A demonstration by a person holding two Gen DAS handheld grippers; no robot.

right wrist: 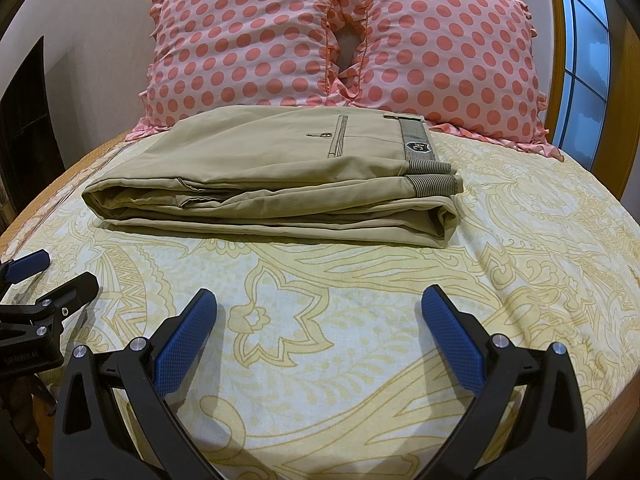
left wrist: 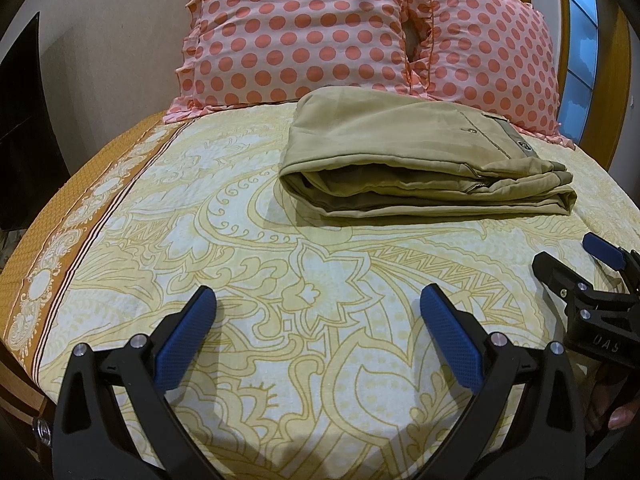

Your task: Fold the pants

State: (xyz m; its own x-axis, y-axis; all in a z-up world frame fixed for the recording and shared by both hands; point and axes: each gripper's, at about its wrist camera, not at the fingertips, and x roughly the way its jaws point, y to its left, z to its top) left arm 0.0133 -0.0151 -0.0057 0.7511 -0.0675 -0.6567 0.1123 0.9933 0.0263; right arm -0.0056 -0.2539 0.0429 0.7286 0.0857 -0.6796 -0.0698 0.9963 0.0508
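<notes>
Khaki cotton pants are sitting folded into a flat rectangle on the yellow paisley bedsheet, right in front of two pink polka-dot pillows. Looks basically done to me, so I'd just be checking the edges line up and maybe patting that puffy near fold flat, not regrabbing anything. The left gripper is hovering low over the sheet, blue pads spread wide, holding nothing. The right gripper is doing the same beside it, also gaping and empty, both pointing toward the pants.
</notes>
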